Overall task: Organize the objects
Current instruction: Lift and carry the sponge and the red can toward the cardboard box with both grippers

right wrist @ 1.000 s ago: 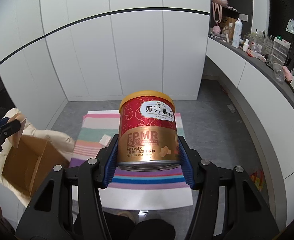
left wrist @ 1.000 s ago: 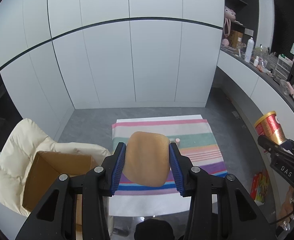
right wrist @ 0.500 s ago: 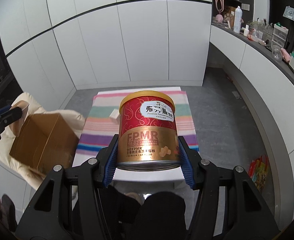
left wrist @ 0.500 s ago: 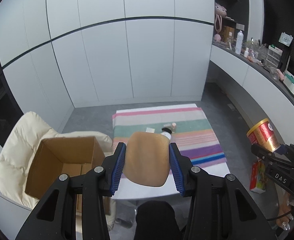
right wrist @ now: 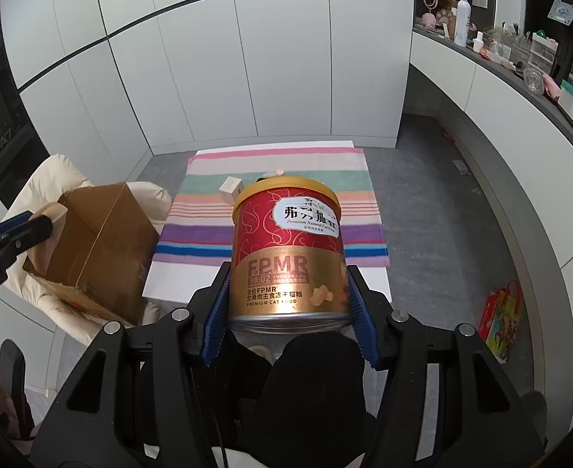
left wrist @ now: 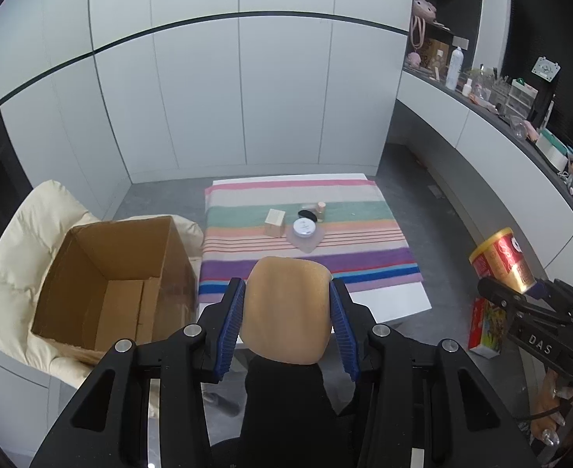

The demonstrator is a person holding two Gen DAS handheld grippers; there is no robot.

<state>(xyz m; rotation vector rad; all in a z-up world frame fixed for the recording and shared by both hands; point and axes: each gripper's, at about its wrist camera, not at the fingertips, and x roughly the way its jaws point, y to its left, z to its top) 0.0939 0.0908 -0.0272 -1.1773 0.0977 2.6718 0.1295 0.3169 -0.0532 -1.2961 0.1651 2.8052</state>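
My left gripper point(left wrist: 286, 318) fingers squeeze a soft, light sponge point(left wrist: 288, 310); right gripper point(right wrist: 288, 308) fingers clamp the stiff, slippery can point(right wrist: 288, 251) low; box point(left wrist: 118, 277) at 9 o'clock.

Sponge point(left wrist: 286, 308): you see a matt, finely grained tan surface between ribbed blue pads.
Cat food can point(right wrist: 288, 249): glossy printed red and gold wrap, shiny metal bottom rim.
Box point(left wrist: 118, 277), left of the table: plain matt brown cardboard.
Cloth point(left wrist: 306, 245) on the table: soft woven stripes, matt.
Table point(left wrist: 387, 304): smooth white top.
Cushion point(left wrist: 21, 257) under the box: cream quilted fabric.
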